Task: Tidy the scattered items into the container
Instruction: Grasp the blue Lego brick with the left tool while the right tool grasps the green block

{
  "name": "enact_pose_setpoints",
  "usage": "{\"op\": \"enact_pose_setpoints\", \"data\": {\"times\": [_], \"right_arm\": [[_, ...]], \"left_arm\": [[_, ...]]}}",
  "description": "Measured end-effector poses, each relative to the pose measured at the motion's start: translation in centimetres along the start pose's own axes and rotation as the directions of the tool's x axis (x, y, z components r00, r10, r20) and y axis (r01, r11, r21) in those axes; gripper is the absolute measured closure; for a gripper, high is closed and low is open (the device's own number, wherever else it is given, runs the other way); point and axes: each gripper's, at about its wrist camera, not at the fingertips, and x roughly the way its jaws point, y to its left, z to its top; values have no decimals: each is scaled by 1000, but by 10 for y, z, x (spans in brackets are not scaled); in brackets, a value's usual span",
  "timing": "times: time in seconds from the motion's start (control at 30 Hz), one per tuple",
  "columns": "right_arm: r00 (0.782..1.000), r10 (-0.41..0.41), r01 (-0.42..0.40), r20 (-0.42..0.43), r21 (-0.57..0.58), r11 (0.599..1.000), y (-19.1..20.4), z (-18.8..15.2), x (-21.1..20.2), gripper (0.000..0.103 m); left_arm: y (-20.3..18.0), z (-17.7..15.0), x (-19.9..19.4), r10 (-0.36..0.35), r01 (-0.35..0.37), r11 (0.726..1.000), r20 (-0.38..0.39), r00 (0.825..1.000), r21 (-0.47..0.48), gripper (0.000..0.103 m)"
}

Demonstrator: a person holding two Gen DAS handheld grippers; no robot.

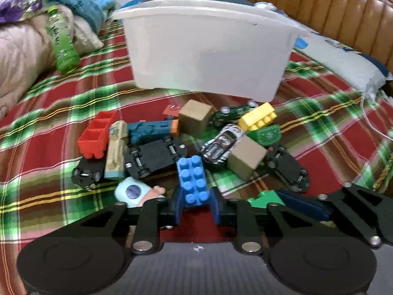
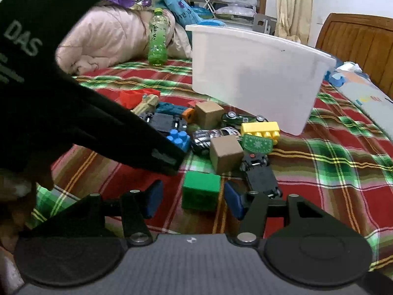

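A pile of toys lies on the plaid bed in front of a white plastic bin [image 1: 208, 49]. My left gripper [image 1: 195, 205] is shut on a blue building brick [image 1: 194, 179]; the brick also shows in the right wrist view [image 2: 178, 139]. My right gripper [image 2: 192, 198] is open around a green block [image 2: 201, 191], its pads on either side and apart from it. The green block also shows in the left wrist view [image 1: 266, 198]. The left gripper's black body [image 2: 110, 123] crosses the right wrist view and hides part of the pile.
The pile holds a red brick [image 1: 97, 132], yellow brick [image 1: 258, 118], two cardboard cubes [image 1: 195, 119], toy cars [image 1: 221, 145], and a teal toy [image 1: 152, 129]. A green bottle [image 1: 61, 41] leans on bedding at the left. A wooden headboard [image 1: 319, 7] stands behind.
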Motion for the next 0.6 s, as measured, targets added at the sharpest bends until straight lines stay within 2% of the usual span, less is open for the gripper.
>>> {"op": "enact_pose_setpoints", "data": {"times": [0.07,0.17,0.2,0.27,0.3,0.4,0.5,0.6], "right_arm": [[1000,1,-1,4,-1,1000,3,-1,0,44],[1000,-7,7,-2,2,1000,5,-2,2,44],[1000,-10,11,-2,6,1000,5,-2,3,44],[1000,-10,10,-2,12,1000,3,-2,3,44],[1000,-12,12,-2,14,1000,3,-3,3,44],[1000,-14,14,-12,13,1000,3,-3,4,45],[1000,-20,20,-14,18,1000,1,-4,3,60],[1000,-20,21,-18,49,999,-3,-4,3,60]], "left_arm": [[4,-3,-3,-67,68,998,34,997,-13,74],[2,-2,5,-33,33,999,21,999,-4,69],[4,-1,10,-34,35,999,5,999,-23,68],[10,0,15,-94,92,991,-18,995,-93,67],[12,0,16,-101,99,988,-18,995,-119,67],[15,1,17,-52,49,990,-18,998,-134,69],[24,-3,12,-26,22,988,-22,999,-155,70],[30,-9,4,-35,30,991,-37,999,-130,72]]}}
